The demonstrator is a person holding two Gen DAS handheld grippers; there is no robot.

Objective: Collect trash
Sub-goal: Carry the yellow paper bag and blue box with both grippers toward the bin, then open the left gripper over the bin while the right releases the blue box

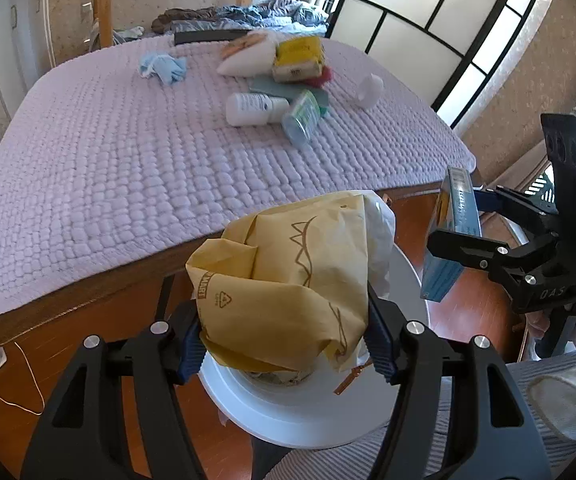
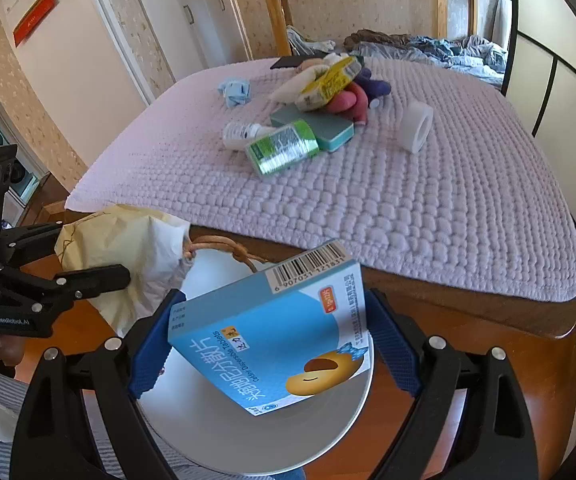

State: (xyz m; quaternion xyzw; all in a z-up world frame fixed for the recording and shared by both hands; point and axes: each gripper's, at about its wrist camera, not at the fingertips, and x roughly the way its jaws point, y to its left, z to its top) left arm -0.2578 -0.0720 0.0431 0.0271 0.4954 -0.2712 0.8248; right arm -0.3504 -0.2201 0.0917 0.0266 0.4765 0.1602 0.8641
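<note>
My left gripper (image 1: 283, 344) is shut on a crumpled yellow paper bag (image 1: 288, 284) and holds it over the mouth of a white round trash bin (image 1: 308, 404). My right gripper (image 2: 271, 340) is shut on a blue tablet box (image 2: 271, 332) and holds it tilted above the same bin (image 2: 247, 432). In the left wrist view the right gripper (image 1: 460, 220) and the box (image 1: 452, 236) show at the right, beside the bin. In the right wrist view the left gripper (image 2: 99, 276) and the bag (image 2: 127, 256) show at the left.
A bed with a lilac quilted cover (image 1: 127, 160) carries more litter: a white bottle (image 1: 251, 109), a green-labelled bottle (image 2: 281, 146), a yellow packet (image 2: 330, 80), a teal box (image 2: 320, 126), a blue crumpled cloth (image 1: 163, 68), a white tape roll (image 2: 416, 126). Wooden floor lies around the bin.
</note>
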